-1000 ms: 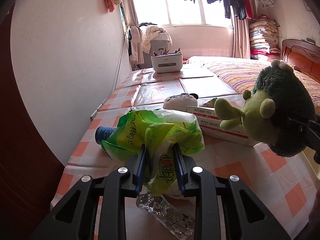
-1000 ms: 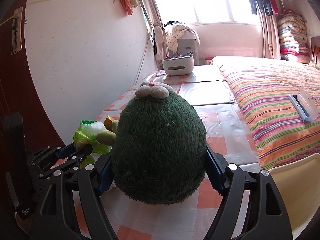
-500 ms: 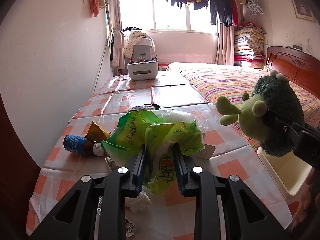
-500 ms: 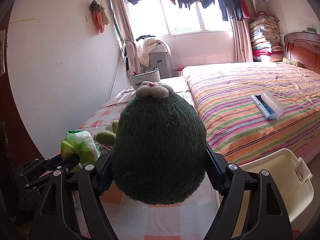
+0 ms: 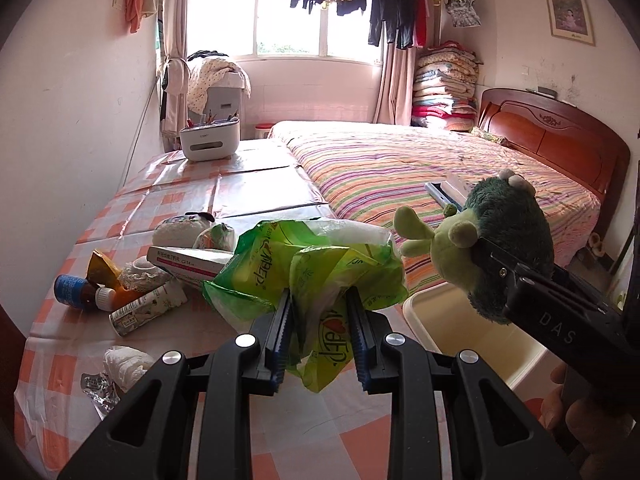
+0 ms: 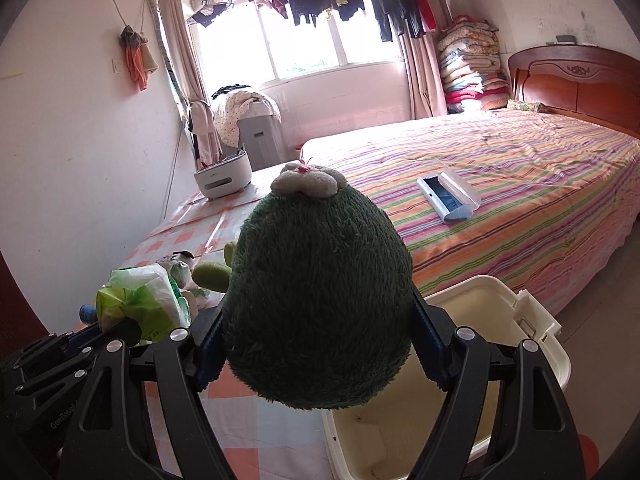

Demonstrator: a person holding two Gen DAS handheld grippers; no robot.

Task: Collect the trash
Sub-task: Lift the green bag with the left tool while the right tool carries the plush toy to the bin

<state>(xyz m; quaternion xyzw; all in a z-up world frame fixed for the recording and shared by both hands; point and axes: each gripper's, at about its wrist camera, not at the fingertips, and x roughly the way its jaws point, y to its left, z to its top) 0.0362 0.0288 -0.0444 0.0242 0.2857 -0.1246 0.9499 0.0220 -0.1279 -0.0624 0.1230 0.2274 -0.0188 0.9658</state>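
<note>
L gripper (image 5: 320,332) pinching 1 green bag (image 5: 308,276); R gripper (image 6: 316,344) clamping 1 plush toy (image 6: 320,300), above 1 cream bin (image 6: 480,400)

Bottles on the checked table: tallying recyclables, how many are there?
2, both lying at the table's left edge: a blue-labelled brown bottle with white cap and a white printed bottle beside it. Others may hide behind the clutter.

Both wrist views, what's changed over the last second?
Both grippers lifted back and rightward, carrying the green plastic bag and green plush toy toward the cream bin, now below the toy. Grips unchanged: left hand-held gripper on bag, right hand-held gripper on toy.
</note>
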